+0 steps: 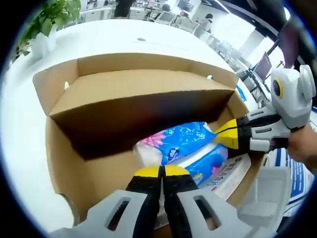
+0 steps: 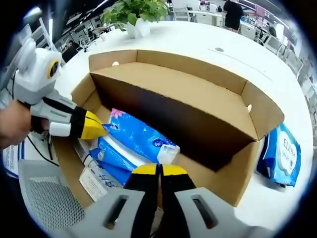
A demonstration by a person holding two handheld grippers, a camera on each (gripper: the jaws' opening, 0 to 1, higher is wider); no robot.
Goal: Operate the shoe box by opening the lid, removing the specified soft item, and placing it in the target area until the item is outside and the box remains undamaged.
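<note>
The open cardboard shoe box (image 2: 198,99) sits on the white tabletop (image 2: 277,64), lid folded inward. A blue soft pack (image 2: 141,139) lies inside. The right claw (image 2: 159,171), jaws together, rests at the pack's near end. The left claw (image 2: 94,126) touches the pack's far corner. Another blue pack (image 2: 282,153) lies outside the box; a potted plant (image 2: 136,15) stands at the tabletop's far edge.

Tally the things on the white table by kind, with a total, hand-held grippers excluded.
Cardboard shoe box, lid open: 1
Blue soft packs inside the box: at least 2, overlapping, so the exact count is unclear
Blue pack on the table outside the box: 1
Potted plant: 1
Total: at least 5
</note>
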